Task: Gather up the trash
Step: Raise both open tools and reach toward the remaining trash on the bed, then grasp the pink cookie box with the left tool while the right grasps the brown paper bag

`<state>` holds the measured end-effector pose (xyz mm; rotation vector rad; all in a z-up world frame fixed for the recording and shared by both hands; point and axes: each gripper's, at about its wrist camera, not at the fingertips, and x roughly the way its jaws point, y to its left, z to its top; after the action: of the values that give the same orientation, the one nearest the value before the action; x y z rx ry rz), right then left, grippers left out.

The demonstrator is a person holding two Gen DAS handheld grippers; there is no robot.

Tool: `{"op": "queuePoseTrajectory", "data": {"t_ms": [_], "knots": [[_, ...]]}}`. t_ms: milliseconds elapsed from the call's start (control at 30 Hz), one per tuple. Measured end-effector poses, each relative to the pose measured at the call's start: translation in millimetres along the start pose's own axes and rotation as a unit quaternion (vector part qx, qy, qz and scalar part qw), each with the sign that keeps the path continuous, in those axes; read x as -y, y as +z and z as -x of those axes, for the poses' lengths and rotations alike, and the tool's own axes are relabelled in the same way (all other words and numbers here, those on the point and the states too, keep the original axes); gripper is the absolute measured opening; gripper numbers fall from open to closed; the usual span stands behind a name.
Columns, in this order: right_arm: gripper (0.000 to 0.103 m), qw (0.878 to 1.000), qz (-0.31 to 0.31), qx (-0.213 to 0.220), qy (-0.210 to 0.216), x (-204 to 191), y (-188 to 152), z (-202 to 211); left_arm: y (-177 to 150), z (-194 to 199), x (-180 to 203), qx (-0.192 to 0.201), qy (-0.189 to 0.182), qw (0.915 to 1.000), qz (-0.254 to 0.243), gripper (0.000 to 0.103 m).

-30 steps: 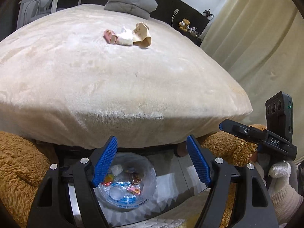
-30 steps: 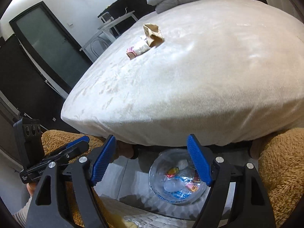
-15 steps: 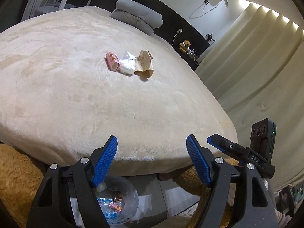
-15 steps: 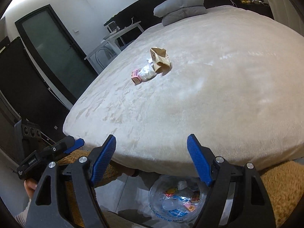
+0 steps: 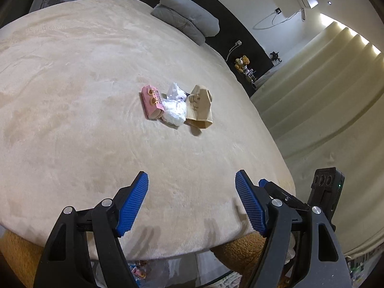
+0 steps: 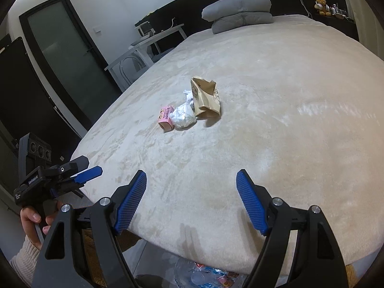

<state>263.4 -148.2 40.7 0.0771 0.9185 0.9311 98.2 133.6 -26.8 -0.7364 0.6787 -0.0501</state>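
Both tools, left (image 5: 191, 204) and right (image 6: 191, 202), now nearer; jaws wide, empty; pink cardboard carton (image 5: 152, 101), white crumpled plastic (image 5: 174, 110), brown paper bag (image 5: 199, 106) dead ahead.

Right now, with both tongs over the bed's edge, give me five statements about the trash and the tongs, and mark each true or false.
1. Three pieces of trash lie together on the bed: a pink box, a white wrapper and a brown bag. True.
2. The left tongs hold the pink box. False: they are open and empty.
3. The right tongs are open with nothing between them. True.
4. The brown bag sits on the grey pillows. False: it lies mid-bed, far from them.
5. The white wrapper lies between the box and the bag. True.
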Motion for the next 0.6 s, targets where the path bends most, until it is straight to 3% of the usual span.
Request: {"op": "queuePoseTrajectory", "data": {"t_ms": [167, 367, 600], "knots": [[0.077, 1.000, 0.002, -0.006, -0.001, 3, 25, -28, 36, -29, -18, -0.019, -0.008, 0.9994, 0.029, 0.073], [0.083, 1.000, 0.011, -0.010, 0.002, 4, 57, -63, 71, -52, -27, -0.020, 0.012, 0.9992, 0.032, 0.074], [0.083, 1.000, 0.010, -0.023, -0.007, 19, 88, -106, 103, -92, -52, -0.046, -0.001, 0.9982, 0.039, 0.074]]}}
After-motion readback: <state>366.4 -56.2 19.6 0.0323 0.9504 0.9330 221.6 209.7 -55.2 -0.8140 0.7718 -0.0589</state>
